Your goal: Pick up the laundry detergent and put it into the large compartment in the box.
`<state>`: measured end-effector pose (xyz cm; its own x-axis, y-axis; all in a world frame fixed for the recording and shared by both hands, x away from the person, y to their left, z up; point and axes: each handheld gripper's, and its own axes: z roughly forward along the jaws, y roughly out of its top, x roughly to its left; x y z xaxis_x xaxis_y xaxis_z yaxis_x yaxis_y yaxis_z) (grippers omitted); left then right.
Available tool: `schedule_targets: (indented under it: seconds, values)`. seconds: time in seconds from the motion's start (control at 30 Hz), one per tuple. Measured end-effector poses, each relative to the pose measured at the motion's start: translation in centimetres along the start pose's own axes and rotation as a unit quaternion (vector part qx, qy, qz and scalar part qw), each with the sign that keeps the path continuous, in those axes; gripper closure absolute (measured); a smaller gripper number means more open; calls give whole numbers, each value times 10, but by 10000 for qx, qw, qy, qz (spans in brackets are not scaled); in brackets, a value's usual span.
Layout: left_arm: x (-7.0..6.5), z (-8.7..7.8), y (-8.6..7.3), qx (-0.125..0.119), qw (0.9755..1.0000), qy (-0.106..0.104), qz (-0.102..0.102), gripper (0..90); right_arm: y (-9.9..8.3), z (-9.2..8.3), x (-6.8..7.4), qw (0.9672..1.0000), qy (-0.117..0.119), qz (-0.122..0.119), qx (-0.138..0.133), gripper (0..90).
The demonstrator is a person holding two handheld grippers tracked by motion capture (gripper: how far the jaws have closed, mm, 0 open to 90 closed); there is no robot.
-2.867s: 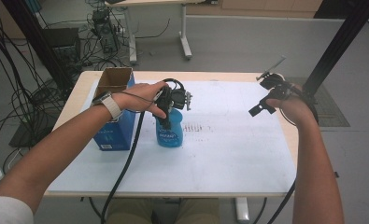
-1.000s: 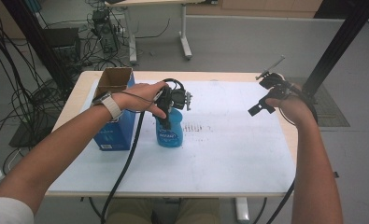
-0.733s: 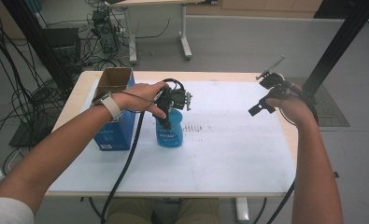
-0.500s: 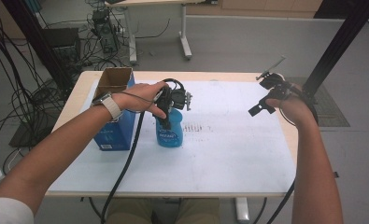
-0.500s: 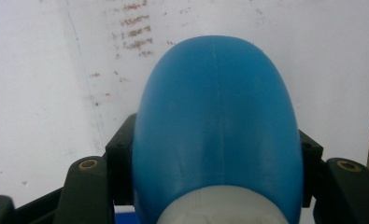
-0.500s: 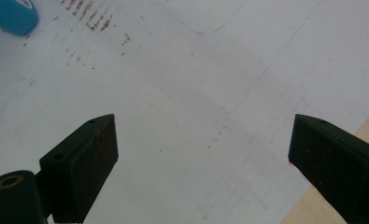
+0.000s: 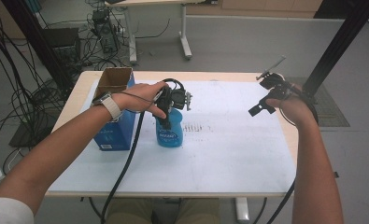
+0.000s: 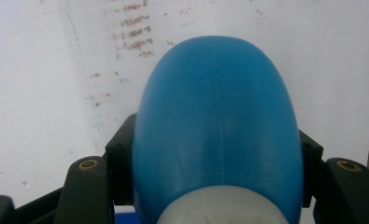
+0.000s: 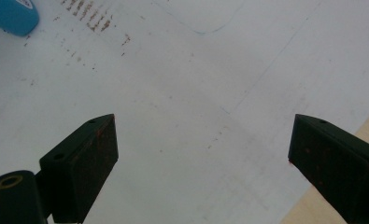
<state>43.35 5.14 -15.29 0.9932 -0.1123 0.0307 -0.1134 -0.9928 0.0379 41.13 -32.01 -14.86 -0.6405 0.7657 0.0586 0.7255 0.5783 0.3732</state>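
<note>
Surface: white sheet [image 7: 210,154] on wooden table.
Bottle: blue bottle [image 7: 170,131] upright beside blue box [image 7: 111,112].
Left gripper [image 8: 217,158]: jaws clamped on bottle's sides.
Right gripper [image 9: 203,158]: jaws spread, nothing between.

A blue plastic bottle [image 7: 169,132] stands upright on the white sheet, left of the table's middle and just right of a blue carton. It has a rounded blue body [image 8: 217,126], a label low on its near side and a pale whitish neck.
</note>
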Motion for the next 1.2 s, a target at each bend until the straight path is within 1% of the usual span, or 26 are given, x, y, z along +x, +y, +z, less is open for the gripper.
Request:
schedule_targets:
  seconds: [0.4,0.67,0.93,0.97,1.07,1.2]
  values:
    - [0,0,1,19,10000,7,2,381,0,-1,0,10000,6,5,5,82]
    - [-1,0,-1,-20,10000,17,-38,381,-2,-1,1,10000,9,11,-8,82]
    - [0,-1,0,8,9999,-29,-121,381,-3,-3,1,10000,1,17,-15,82]
    - [1,-4,-2,-41,9998,-52,-176,381,-4,-3,0,10000,3,31,-19,82]
    - [1,-8,-5,-104,9997,-65,-218,381,-6,-4,0,10000,-4,47,-20,82]
    - [-1,-12,-6,-110,9995,-77,-280,382,-8,-5,0,10000,-6,60,-45,82]
